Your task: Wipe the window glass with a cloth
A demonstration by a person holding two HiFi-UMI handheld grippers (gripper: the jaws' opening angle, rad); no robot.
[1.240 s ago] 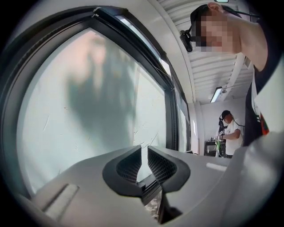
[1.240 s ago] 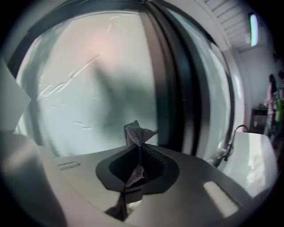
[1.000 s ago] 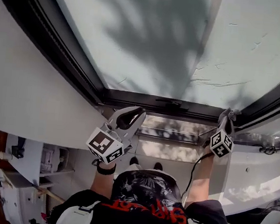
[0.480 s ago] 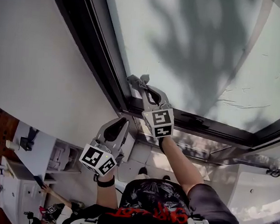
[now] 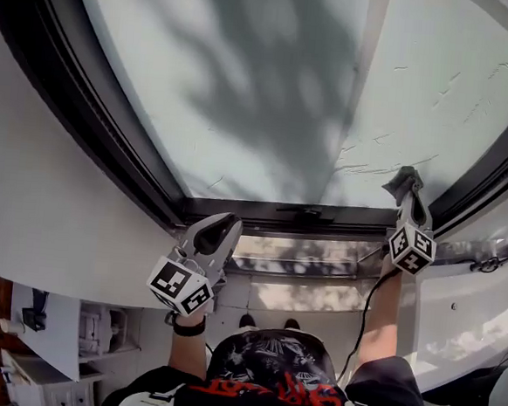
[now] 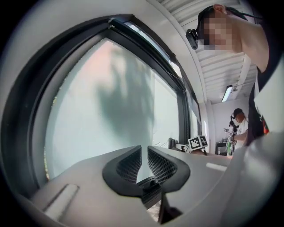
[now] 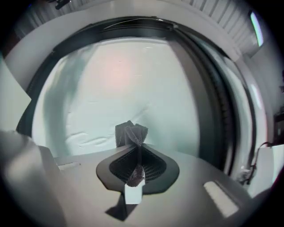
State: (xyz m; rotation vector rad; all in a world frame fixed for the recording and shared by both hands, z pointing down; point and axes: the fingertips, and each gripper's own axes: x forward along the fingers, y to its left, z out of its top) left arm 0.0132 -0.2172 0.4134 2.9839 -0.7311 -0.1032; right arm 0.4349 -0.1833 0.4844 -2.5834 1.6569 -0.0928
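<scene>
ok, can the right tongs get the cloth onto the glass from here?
Likely yes. Right tongs are shut on the cloth, its tip up at the glass near the lower right corner; nothing shows between them.

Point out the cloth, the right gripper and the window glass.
cloth (image 7: 130, 133), right gripper view, bunched end above the jaws.
right gripper (image 5: 407, 191), head view, between its fingertips.
window glass (image 5: 272, 85), head view, middle of the pane.

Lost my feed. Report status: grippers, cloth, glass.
Right gripper shut on cloth, up at window glass near right frame. Left gripper shut, empty, held low. Nothing in the way.
</scene>
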